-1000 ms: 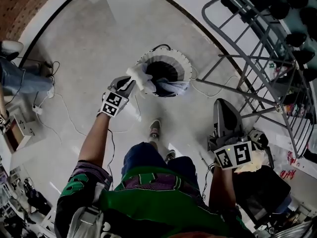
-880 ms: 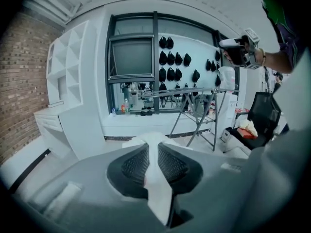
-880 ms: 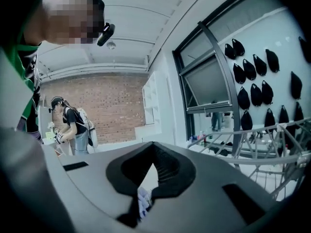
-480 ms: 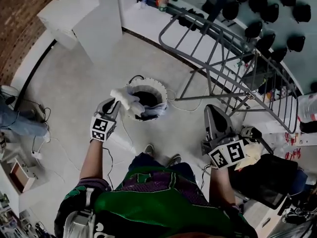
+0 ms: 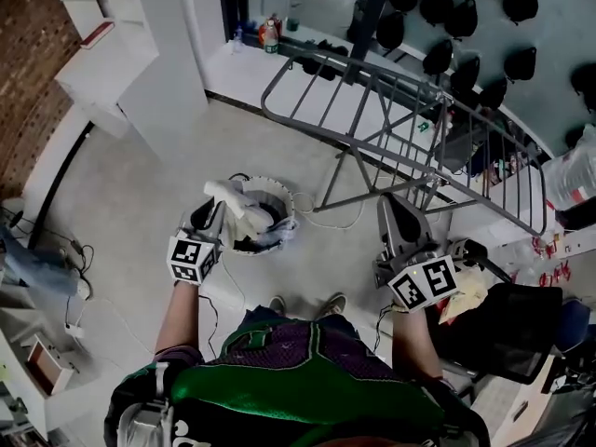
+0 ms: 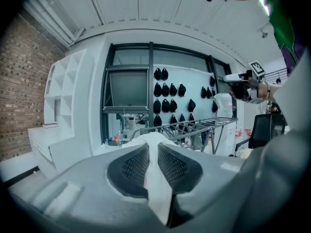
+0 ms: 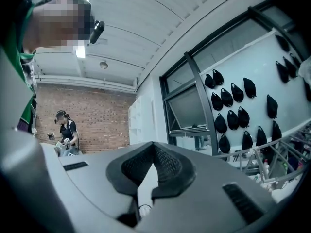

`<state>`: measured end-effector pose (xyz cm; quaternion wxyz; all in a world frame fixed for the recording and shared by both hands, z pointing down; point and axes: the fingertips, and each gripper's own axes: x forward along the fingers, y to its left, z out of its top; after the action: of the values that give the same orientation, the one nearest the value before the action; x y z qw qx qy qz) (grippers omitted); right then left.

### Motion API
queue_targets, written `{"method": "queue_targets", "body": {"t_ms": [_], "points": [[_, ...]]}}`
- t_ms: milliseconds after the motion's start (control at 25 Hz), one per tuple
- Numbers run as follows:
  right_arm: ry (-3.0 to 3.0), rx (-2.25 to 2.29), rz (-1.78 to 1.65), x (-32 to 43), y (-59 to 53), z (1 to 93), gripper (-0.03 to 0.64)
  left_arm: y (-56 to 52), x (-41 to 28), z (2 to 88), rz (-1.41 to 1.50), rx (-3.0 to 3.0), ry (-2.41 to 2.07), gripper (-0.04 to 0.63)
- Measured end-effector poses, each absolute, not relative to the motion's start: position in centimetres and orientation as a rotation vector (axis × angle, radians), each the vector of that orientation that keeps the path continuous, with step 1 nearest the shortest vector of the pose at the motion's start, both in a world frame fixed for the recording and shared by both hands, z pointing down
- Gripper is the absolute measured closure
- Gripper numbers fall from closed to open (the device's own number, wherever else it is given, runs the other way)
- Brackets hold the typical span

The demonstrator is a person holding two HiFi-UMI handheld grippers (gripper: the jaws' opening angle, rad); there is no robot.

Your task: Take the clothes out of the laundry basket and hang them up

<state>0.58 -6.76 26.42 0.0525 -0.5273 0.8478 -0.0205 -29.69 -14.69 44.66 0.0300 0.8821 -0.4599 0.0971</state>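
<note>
Left claw clamped, right claw closed, both level

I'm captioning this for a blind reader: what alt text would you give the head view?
Seen from above, a person's left gripper clamps a white garment over a round laundry basket on the floor. The right gripper, shut and empty, points toward a metal drying rack ahead.
</note>
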Motion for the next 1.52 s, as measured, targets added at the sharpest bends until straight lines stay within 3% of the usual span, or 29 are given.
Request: {"method": "queue_targets", "body": {"t_ms": [840, 1520], "points": [[2.374, -1.625, 0.048, 21.3, -4.0, 21.7, 0.617, -16.5, -5.5, 31.1, 0.158, 2.907, -1.359, 0.531], [2.322, -1.585, 0.051, 33.0, -3.1, 21.7, 0.617, -18.3, 6.5, 26.1, 0.137, 2.936, -1.462, 0.531]]}}
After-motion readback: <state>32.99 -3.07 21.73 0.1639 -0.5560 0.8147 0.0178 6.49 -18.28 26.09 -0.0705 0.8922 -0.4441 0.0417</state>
